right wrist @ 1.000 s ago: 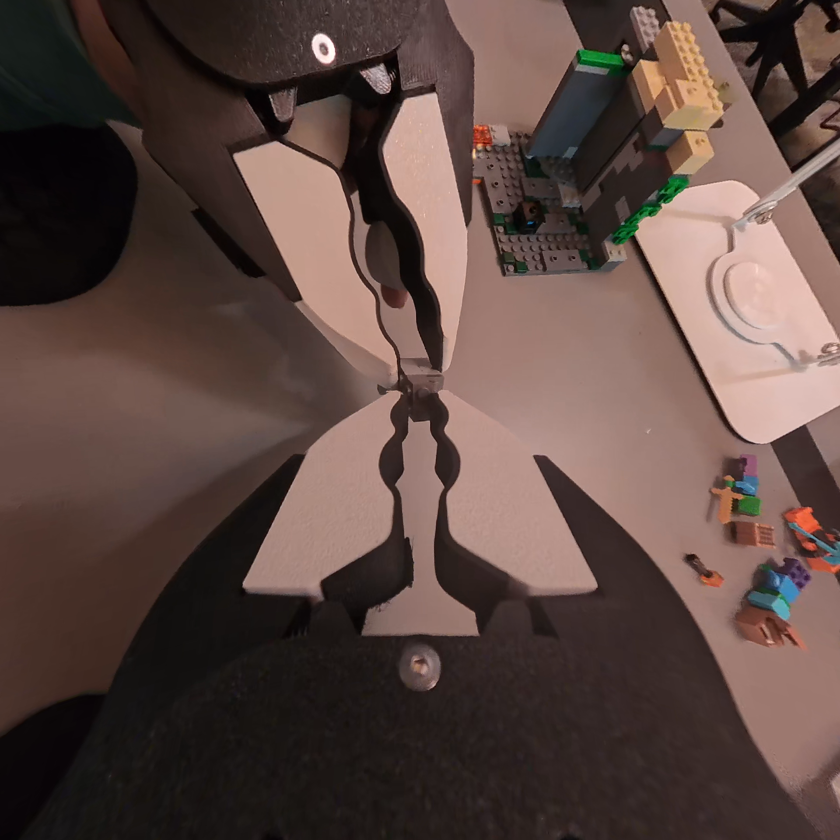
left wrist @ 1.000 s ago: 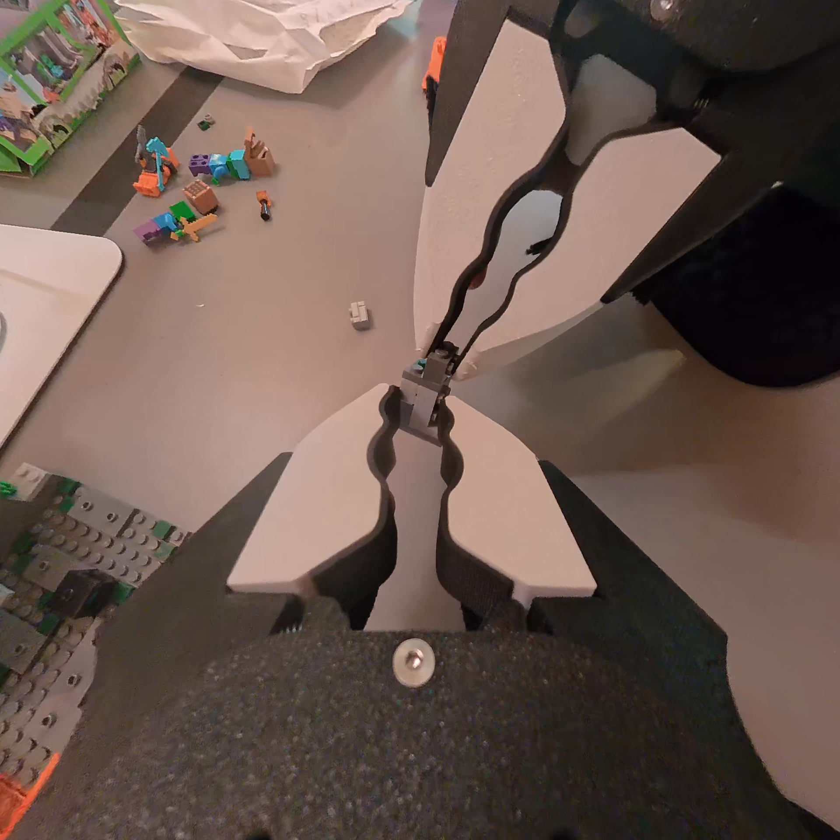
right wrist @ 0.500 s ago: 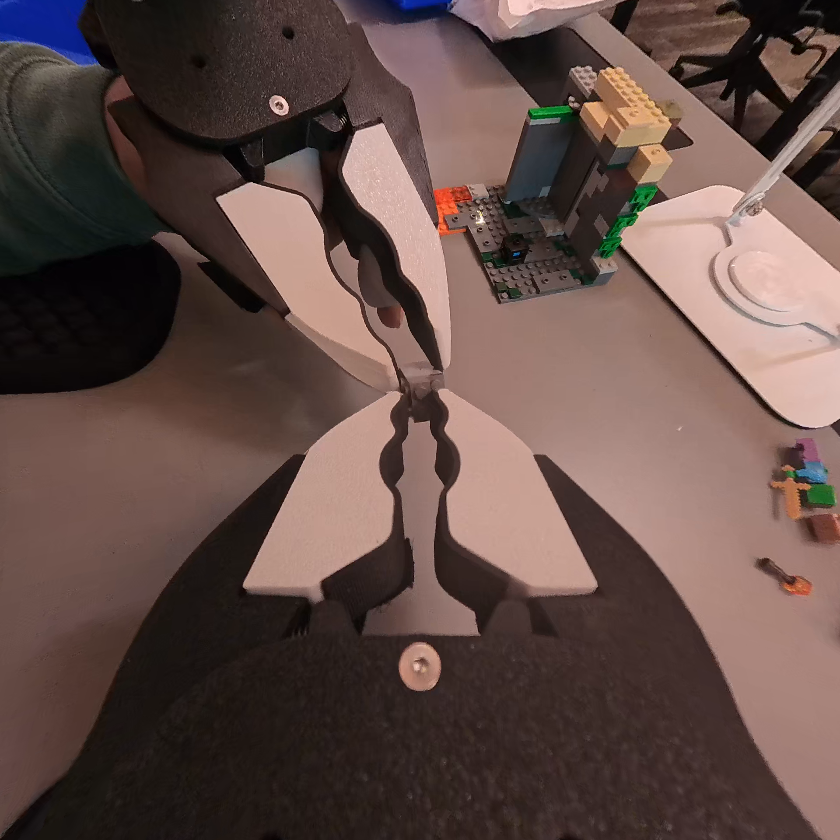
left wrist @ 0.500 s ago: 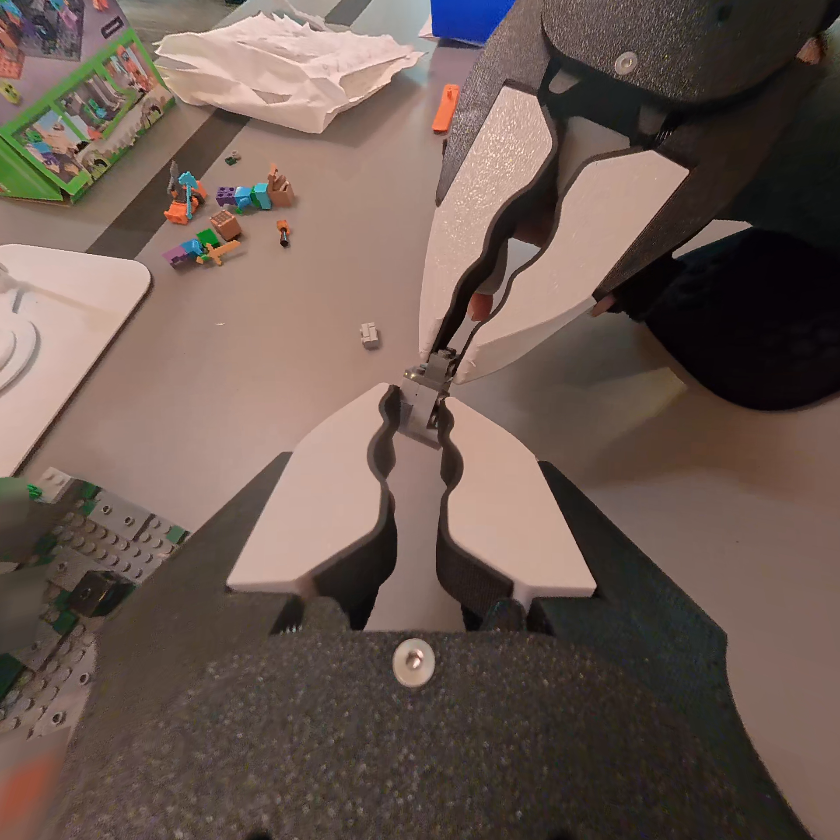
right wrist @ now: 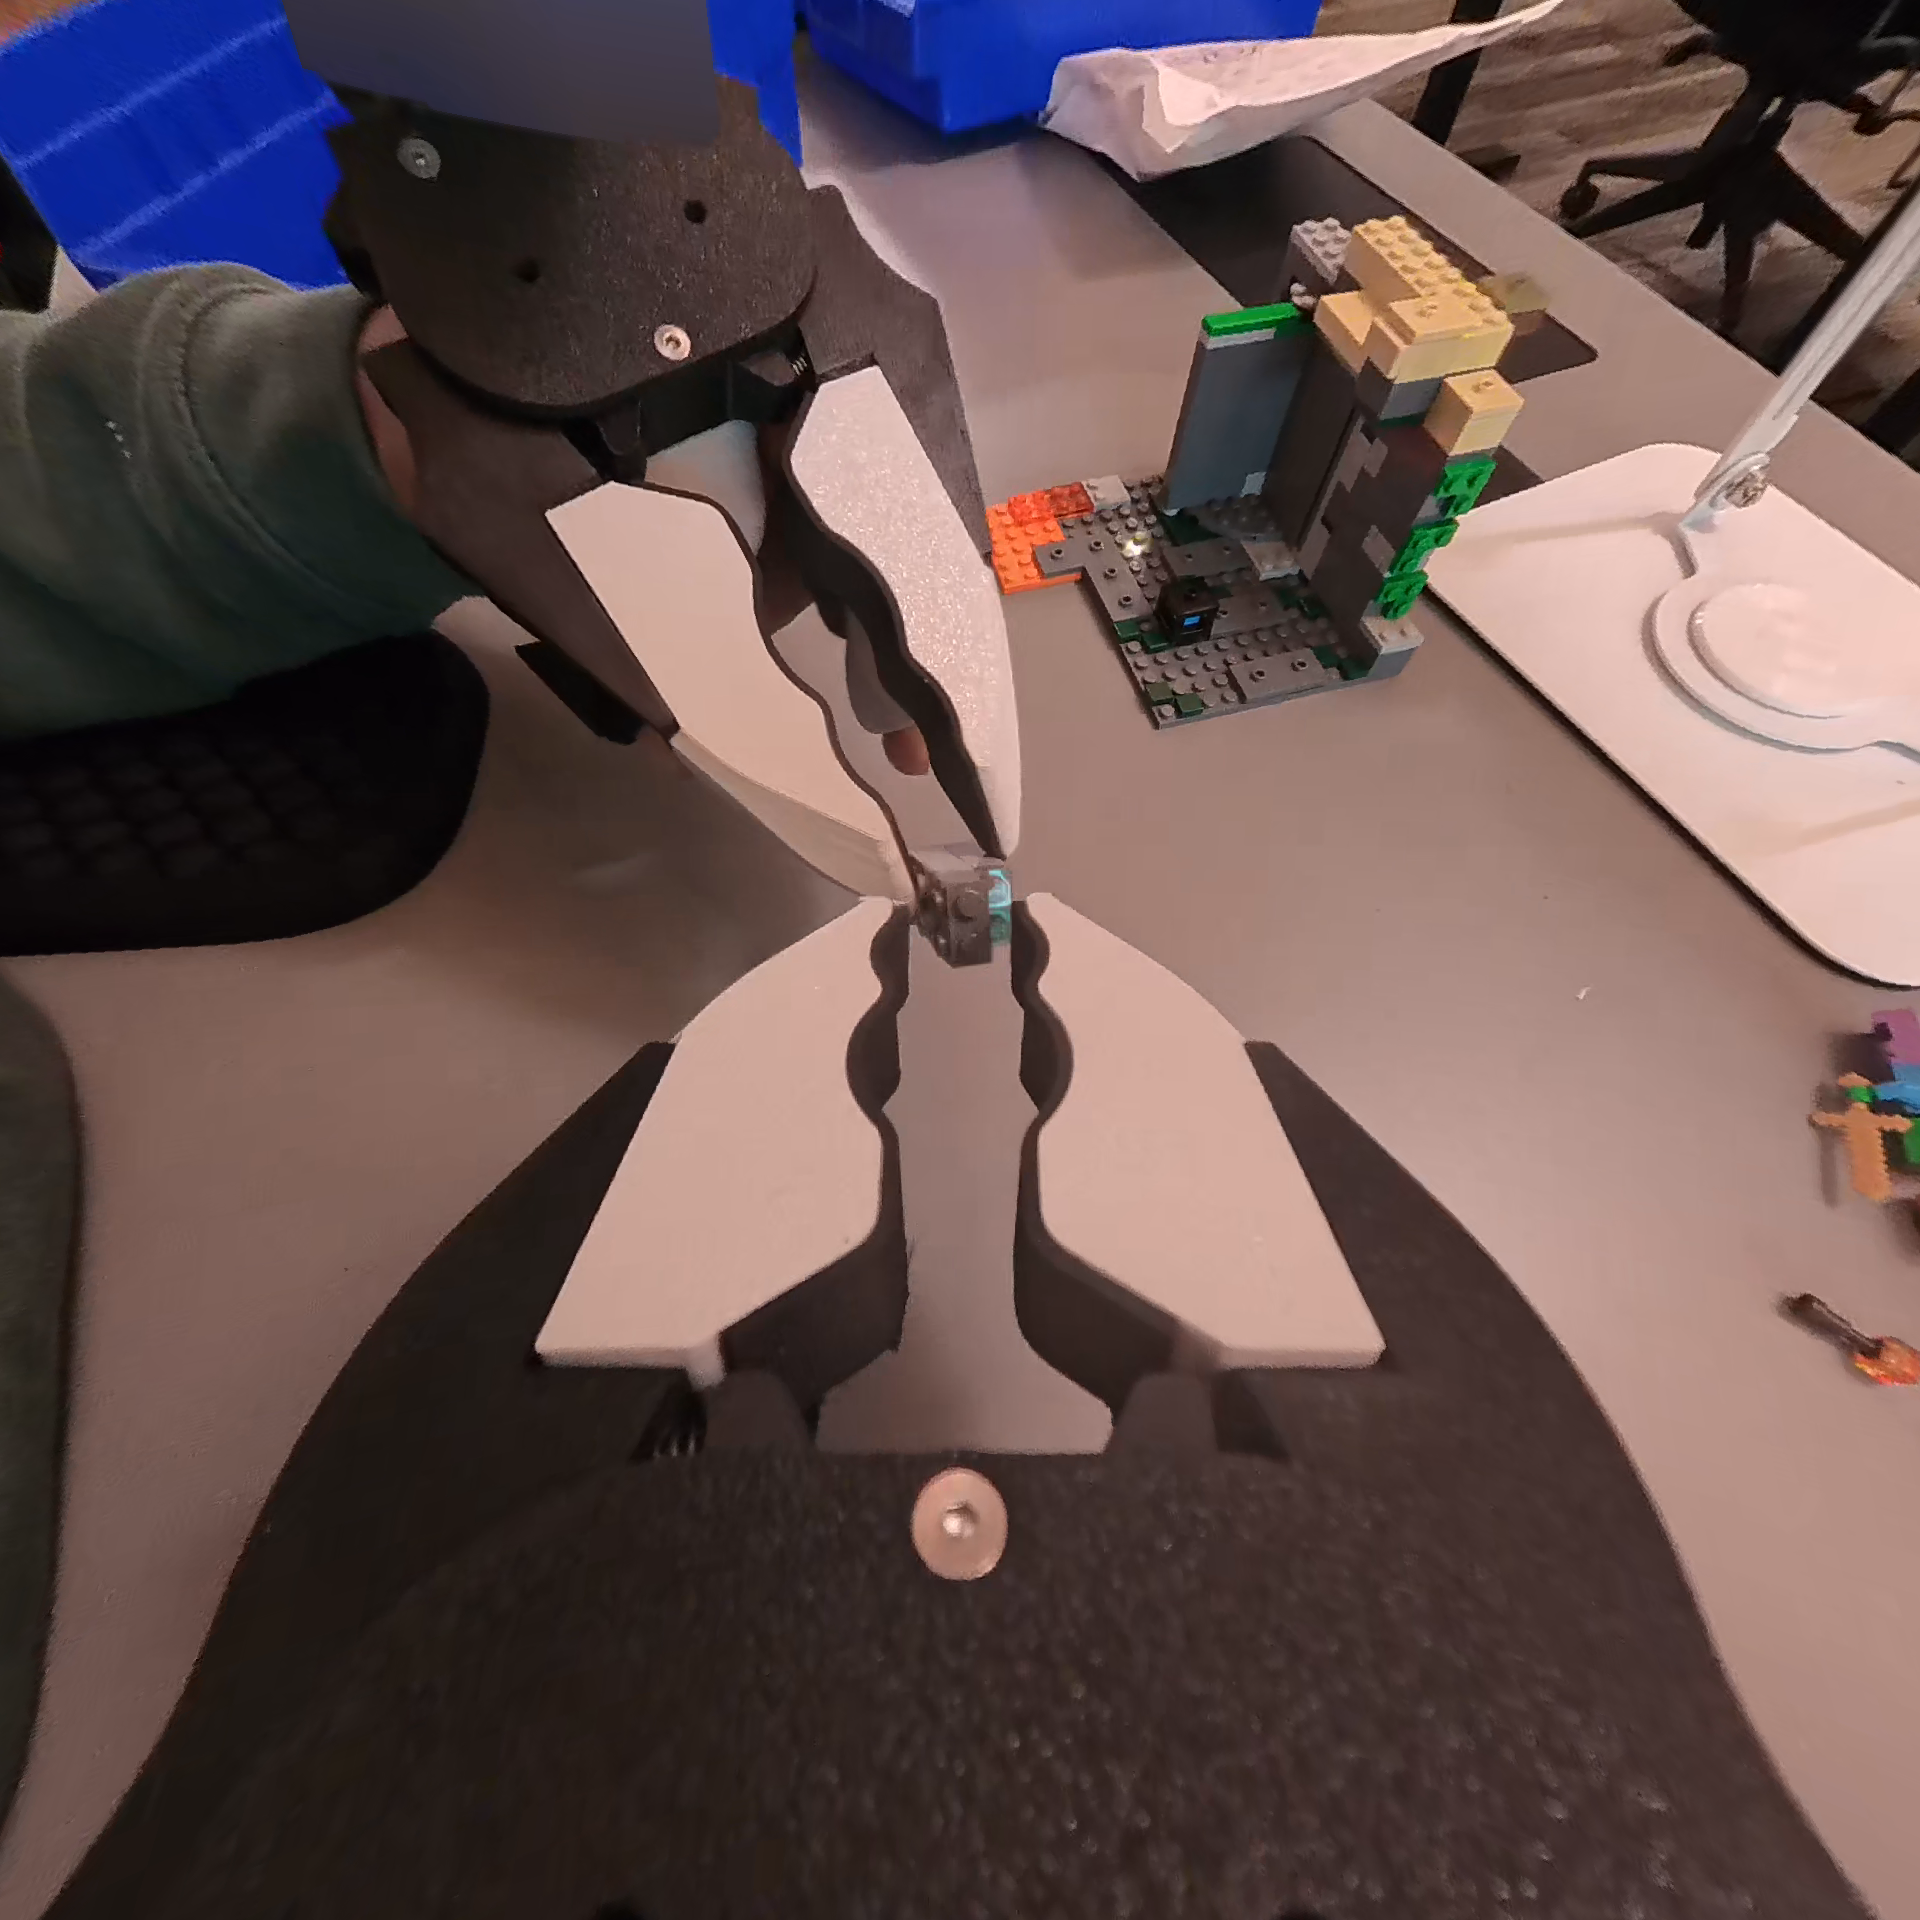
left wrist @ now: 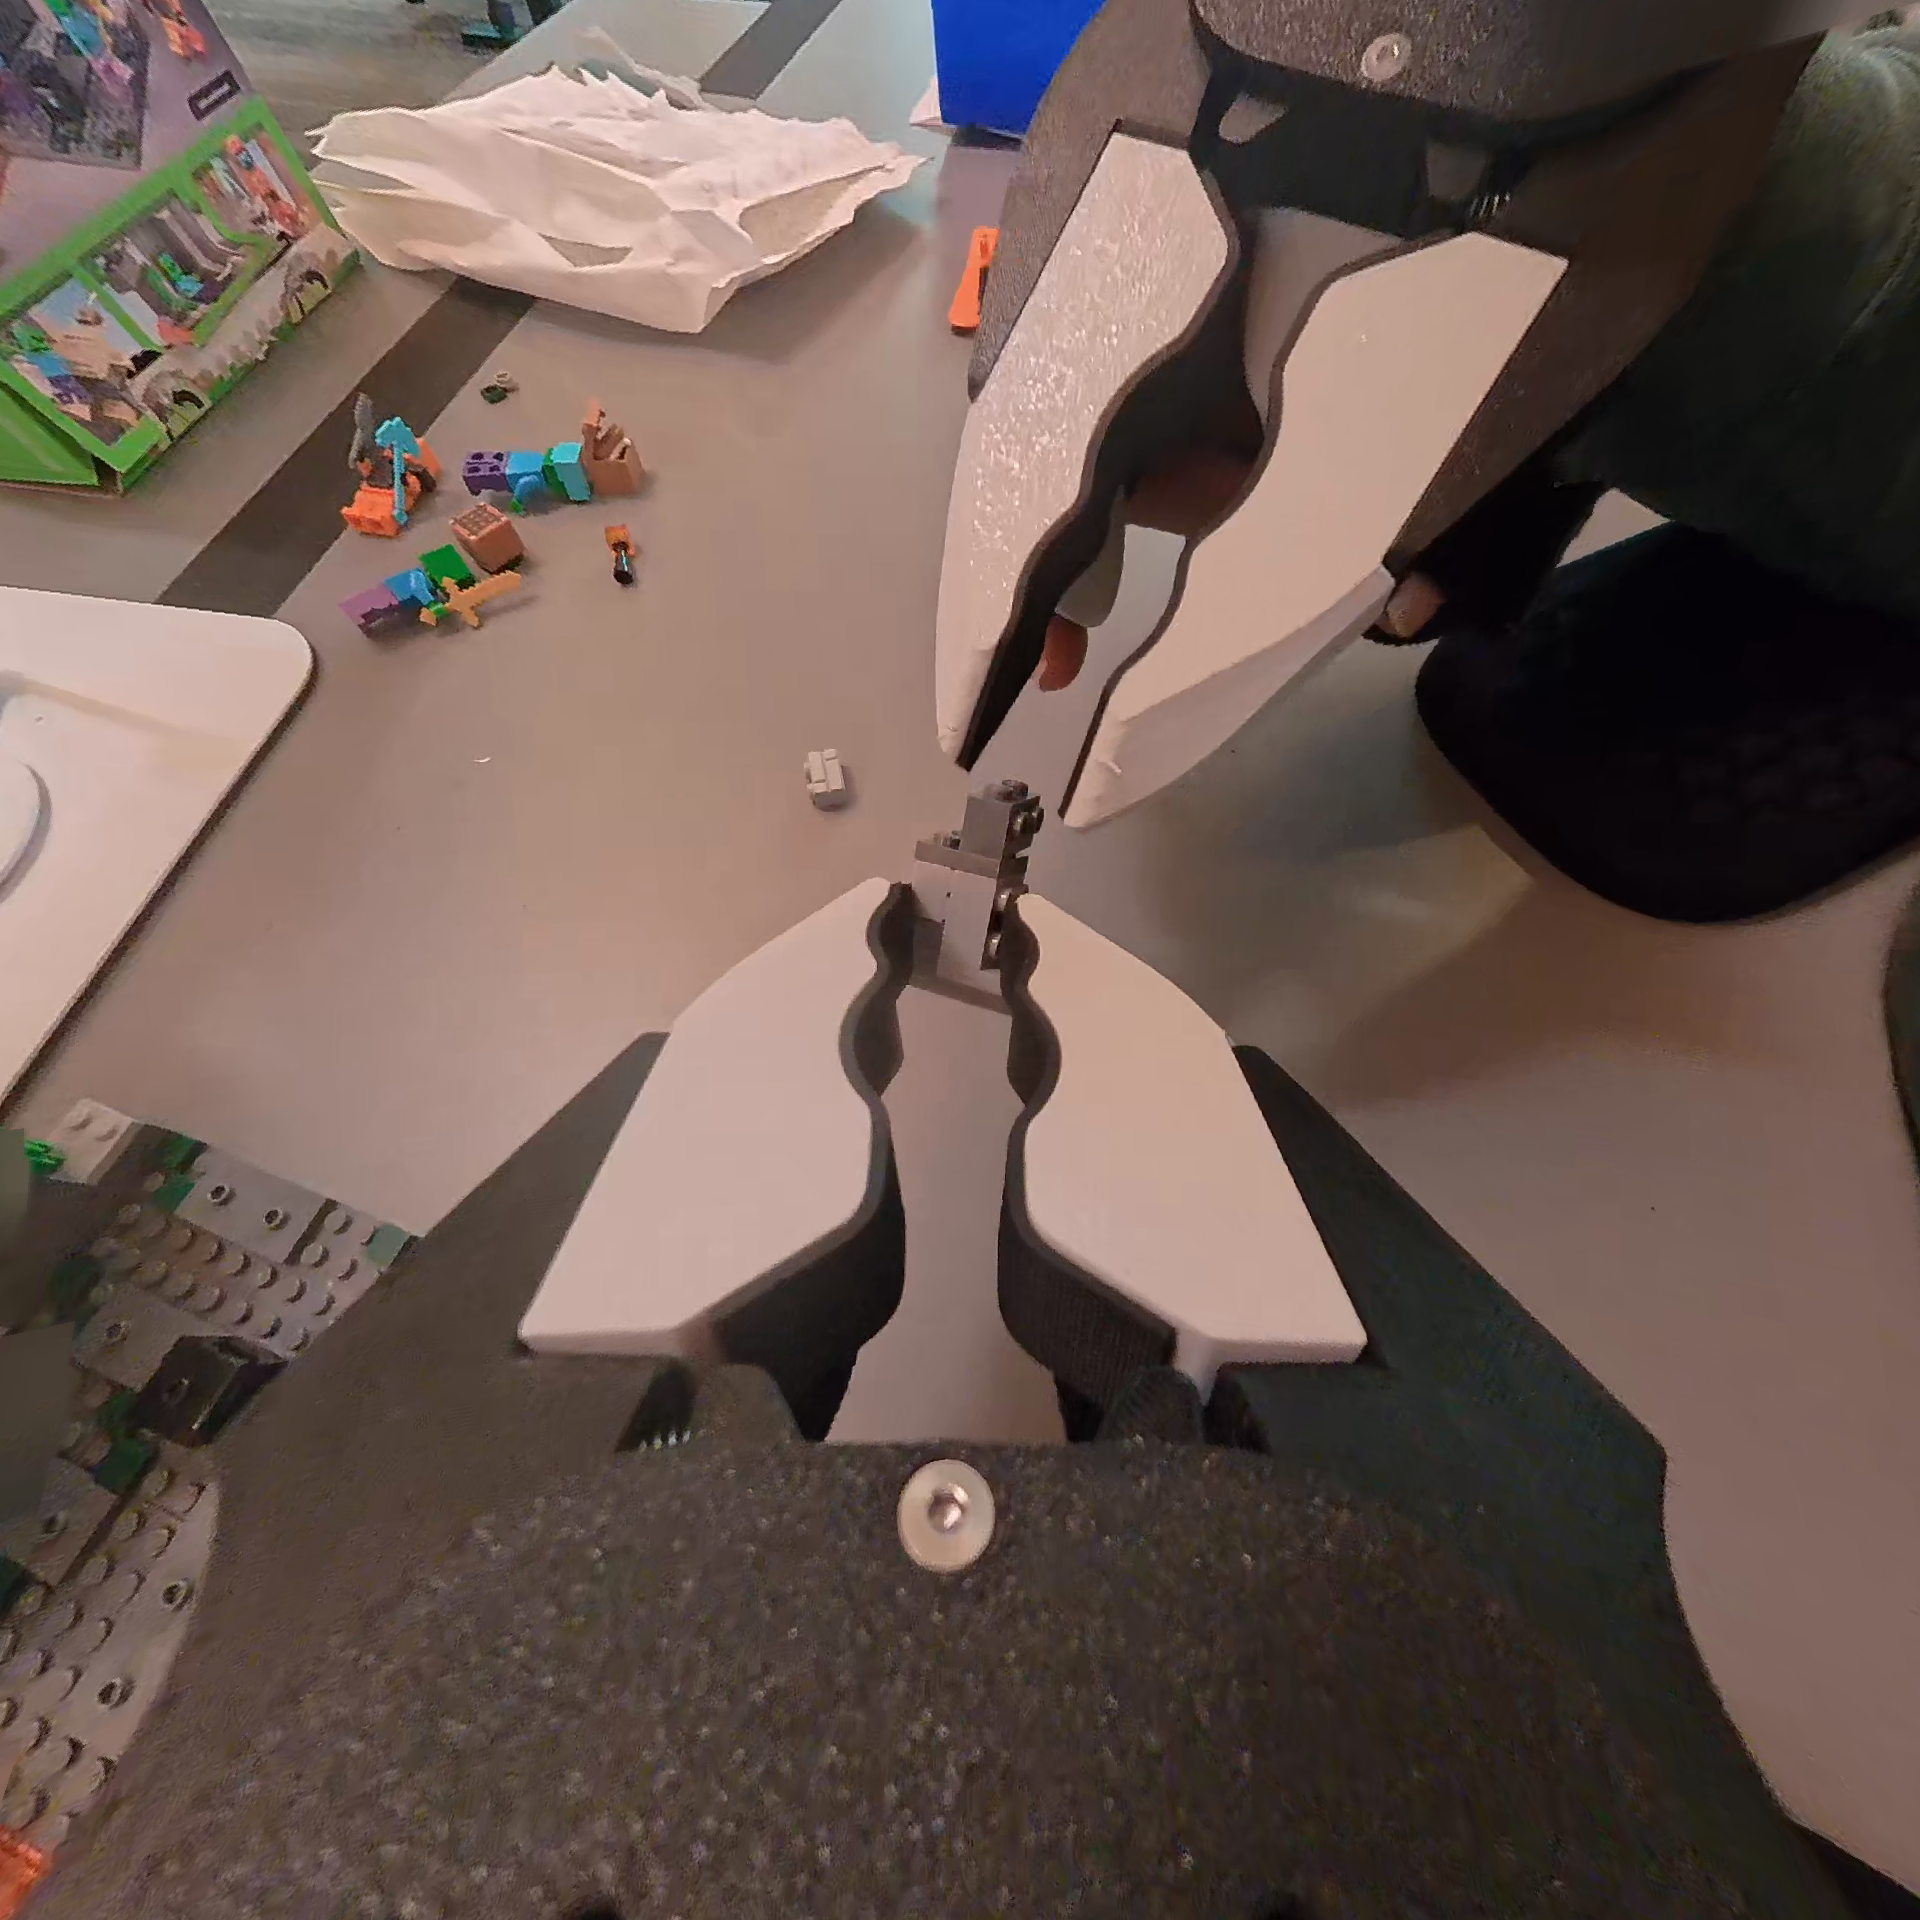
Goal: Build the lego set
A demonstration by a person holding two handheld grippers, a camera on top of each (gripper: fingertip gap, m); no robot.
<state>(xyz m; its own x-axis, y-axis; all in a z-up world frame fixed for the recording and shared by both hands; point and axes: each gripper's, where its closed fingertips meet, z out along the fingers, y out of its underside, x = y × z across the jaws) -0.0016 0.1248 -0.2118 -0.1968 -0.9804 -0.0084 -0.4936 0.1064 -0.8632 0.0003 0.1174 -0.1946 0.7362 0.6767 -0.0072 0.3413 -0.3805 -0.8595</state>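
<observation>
Grey and matte, the surface (left wrist: 582, 852) spreads under both my tools, lit warm from one side. My left hand-held gripper (left wrist: 956, 914) is pinching a small grey brick assembly (left wrist: 971, 883) at its tips, and the assembly's studded top end pokes out ahead of the fingers. My right hand-held gripper (left wrist: 1013, 784) faces it tip to tip with its fingers spread; in the left wrist view it stands just clear of the assembly's top, while in the right wrist view the assembly (right wrist: 966, 914) sits just inside the parted fingertips and I cannot tell whether they touch it.

Just beyond my left tips and a little to their left lies a loose grey brick (left wrist: 826, 779). Farther ahead on that side is a scatter of coloured minifigure parts (left wrist: 468, 520), then a crumpled white paper bag (left wrist: 613, 208) and the green set box (left wrist: 135, 291). An orange brick separator (left wrist: 971, 281) lies beside the right tool's body.

Ahead and to the right of my right tips stands the partly built model (right wrist: 1320, 499), its grey baseplate carrying a tall wall topped with tan bricks. A white lamp base (right wrist: 1714, 665) lies farther right.
</observation>
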